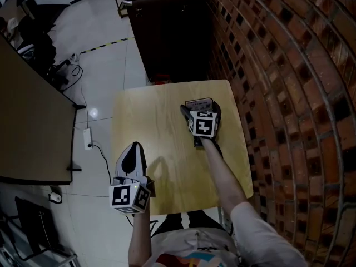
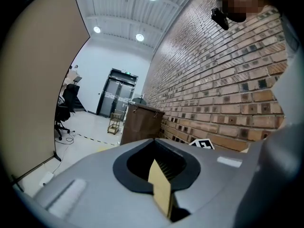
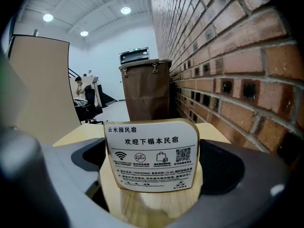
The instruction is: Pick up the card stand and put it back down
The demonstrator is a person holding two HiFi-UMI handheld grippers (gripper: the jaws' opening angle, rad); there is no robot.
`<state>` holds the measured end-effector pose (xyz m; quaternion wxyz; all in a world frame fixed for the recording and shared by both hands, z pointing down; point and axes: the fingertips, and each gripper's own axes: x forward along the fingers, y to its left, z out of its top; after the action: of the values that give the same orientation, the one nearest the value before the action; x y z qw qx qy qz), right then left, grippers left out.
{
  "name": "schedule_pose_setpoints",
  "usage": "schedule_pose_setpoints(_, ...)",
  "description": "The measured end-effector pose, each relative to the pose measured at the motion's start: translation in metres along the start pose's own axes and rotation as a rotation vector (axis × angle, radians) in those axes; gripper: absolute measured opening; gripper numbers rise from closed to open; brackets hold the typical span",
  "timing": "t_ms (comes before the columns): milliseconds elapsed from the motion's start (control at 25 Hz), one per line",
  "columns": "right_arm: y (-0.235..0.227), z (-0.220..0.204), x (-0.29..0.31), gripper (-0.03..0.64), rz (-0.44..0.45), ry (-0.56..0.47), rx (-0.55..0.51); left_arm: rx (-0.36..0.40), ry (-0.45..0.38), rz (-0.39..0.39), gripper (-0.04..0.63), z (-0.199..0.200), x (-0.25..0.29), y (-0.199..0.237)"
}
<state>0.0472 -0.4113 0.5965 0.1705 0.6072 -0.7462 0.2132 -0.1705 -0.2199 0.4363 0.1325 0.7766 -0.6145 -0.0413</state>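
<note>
The card stand (image 1: 199, 103), a small sign with a white printed face on a pale wooden base, stands upright on the far right part of the wooden table (image 1: 156, 127). My right gripper (image 1: 200, 109) straddles it with the jaws spread wide, one on each side. In the right gripper view the card stand (image 3: 151, 146) fills the space between the jaws of the right gripper (image 3: 156, 167), and a gap shows at its left side. The stand rests on the tabletop. My left gripper (image 1: 133, 147) hovers at the table's near left edge with its jaws together, holding nothing. The left gripper (image 2: 159, 163) points toward the room.
A brick wall (image 1: 289, 65) runs along the table's right side. A dark brown cabinet (image 1: 167, 26) stands beyond the table's far edge. To the left is a large desk (image 1: 28, 127), with a power strip (image 1: 87, 138) and cables on the tiled floor.
</note>
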Motion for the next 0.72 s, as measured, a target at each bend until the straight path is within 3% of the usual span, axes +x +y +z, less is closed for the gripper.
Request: schedule_pose_setpoints(720,0.001,0.013,-0.007,0.575,0.009,-0.124,-0.071,-0.014,-0.004,0.039,0.006,0.000,0.001,0.016)
